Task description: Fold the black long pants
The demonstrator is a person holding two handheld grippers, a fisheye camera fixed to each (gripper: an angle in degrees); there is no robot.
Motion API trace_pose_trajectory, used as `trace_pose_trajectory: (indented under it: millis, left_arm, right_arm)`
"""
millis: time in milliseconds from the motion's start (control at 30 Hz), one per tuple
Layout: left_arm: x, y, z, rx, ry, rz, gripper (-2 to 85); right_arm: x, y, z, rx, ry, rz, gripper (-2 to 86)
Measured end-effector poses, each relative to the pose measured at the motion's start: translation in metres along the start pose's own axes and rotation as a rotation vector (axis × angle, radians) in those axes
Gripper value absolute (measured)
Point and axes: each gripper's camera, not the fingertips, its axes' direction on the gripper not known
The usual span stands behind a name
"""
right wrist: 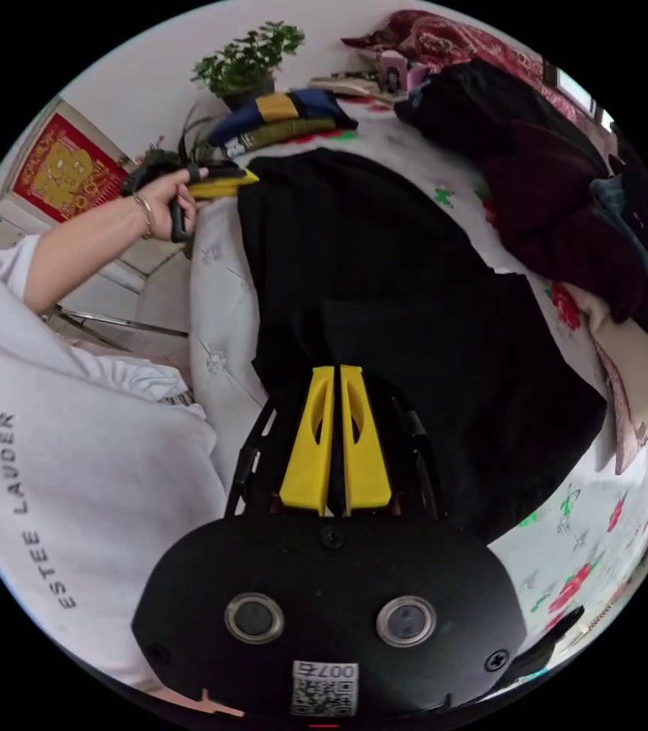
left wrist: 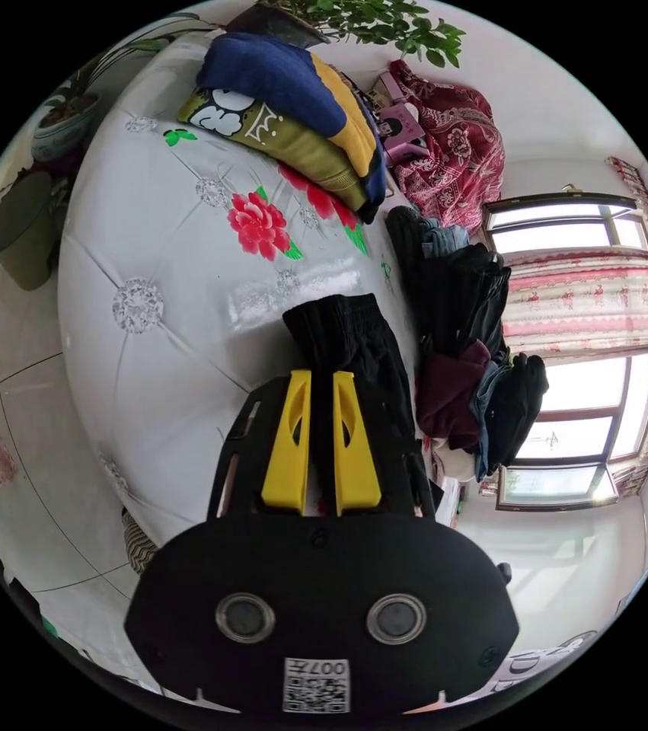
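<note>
Item 1: black long pants (right wrist: 384,304), soft dark fabric, spread on the white tufted surface with red flower print (left wrist: 179,251). In the right gripper view they lie partly doubled, one layer over another; in the left gripper view a narrow end runs up from between my tongs.

Item 2: left tongs (left wrist: 322,381), yellow jaws nearly together with black cloth pinched between them at the pants' end near the surface's edge.

Item 3: right tongs (right wrist: 337,377), yellow jaws close together over the pants; I judge them clamped on a fold edge.

Item 4: the left tongs also appear far off in the right gripper view, held in a hand (right wrist: 164,199) at the pants' far end.

Item 5: stack of folded garments, navy, mustard and olive (left wrist: 293,114); a heap of dark unfolded clothes (left wrist: 461,304) just beside the pants.

Risk (my judgement): the fabric is limp and my grips shallow, so uneven pulling could slip an end free, skew the fold, or drag it into the heap.
</note>
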Motion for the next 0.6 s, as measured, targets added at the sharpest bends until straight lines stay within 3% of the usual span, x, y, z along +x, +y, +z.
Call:
trace_pose_trajectory:
  millis: [133,267,333,533,600]
  left_arm:
    - [0.016,0.013,0.013,0.004,-0.015,0.028,4.9]
    - [0.055,0.036,0.024,0.013,-0.01,0.106,4.7]
    - [0.091,0.049,0.027,0.014,-0.011,0.218,4.6]
    - [0.276,0.144,0.072,-0.086,0.006,0.877,4.2]
    - [0.348,0.208,0.11,-0.198,0.11,1.129,4.2]
  right_arm:
    - [0.012,0.019,-0.025,0.069,-0.112,-0.054,0.5]
    - [0.034,0.017,0.03,-0.112,-0.207,-0.002,2.4]
    - [0.046,0.023,0.035,-0.109,-0.276,0.039,3.4]
    - [0.106,0.102,-0.04,0.189,-0.308,0.236,5.9]
    - [0.133,0.139,-0.055,0.236,-0.303,0.342,6.4]
